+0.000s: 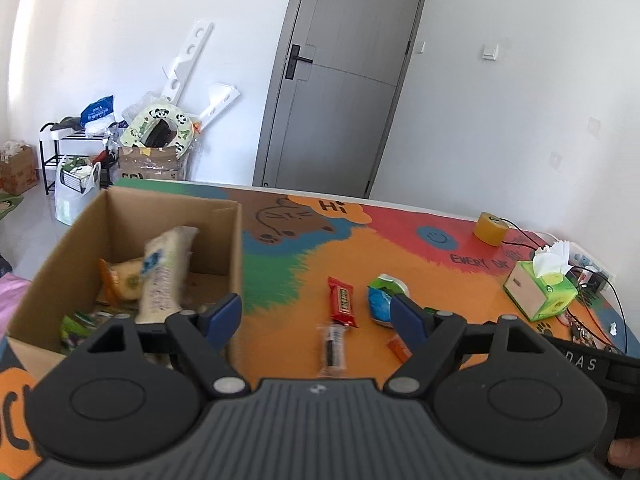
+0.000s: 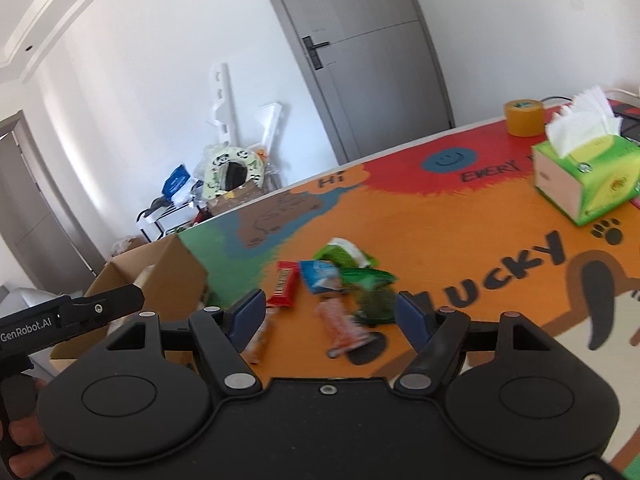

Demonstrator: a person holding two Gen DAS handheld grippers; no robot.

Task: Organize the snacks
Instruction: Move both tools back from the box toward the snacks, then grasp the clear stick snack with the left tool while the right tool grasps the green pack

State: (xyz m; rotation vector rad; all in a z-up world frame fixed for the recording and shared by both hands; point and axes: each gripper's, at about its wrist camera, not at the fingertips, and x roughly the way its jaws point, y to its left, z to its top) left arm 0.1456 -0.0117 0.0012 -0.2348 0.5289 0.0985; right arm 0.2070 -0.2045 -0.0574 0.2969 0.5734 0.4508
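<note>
An open cardboard box (image 1: 224, 240) stands on the left of the colourful table (image 1: 440, 280); it also shows in the right wrist view (image 2: 160, 276). Inside it a long white snack packet (image 1: 166, 276) appears blurred, above several other packets. My left gripper (image 1: 316, 314) is open and empty beside the box's right wall. On the table lie a red bar (image 1: 341, 302), a clear packet (image 1: 332, 350) and a blue-green packet (image 1: 382, 300). My right gripper (image 2: 330, 312) is open and empty above loose snacks: a red bar (image 2: 285, 284), a blue packet (image 2: 322, 276), a green packet (image 2: 372, 292) and a pink packet (image 2: 342, 328).
A green tissue box (image 1: 540, 288) stands at the table's right, also in the right wrist view (image 2: 584, 176). A roll of yellow tape (image 1: 490, 228) and cables lie behind it. A grey door (image 1: 340, 80) and floor clutter (image 1: 152, 140) are beyond the table.
</note>
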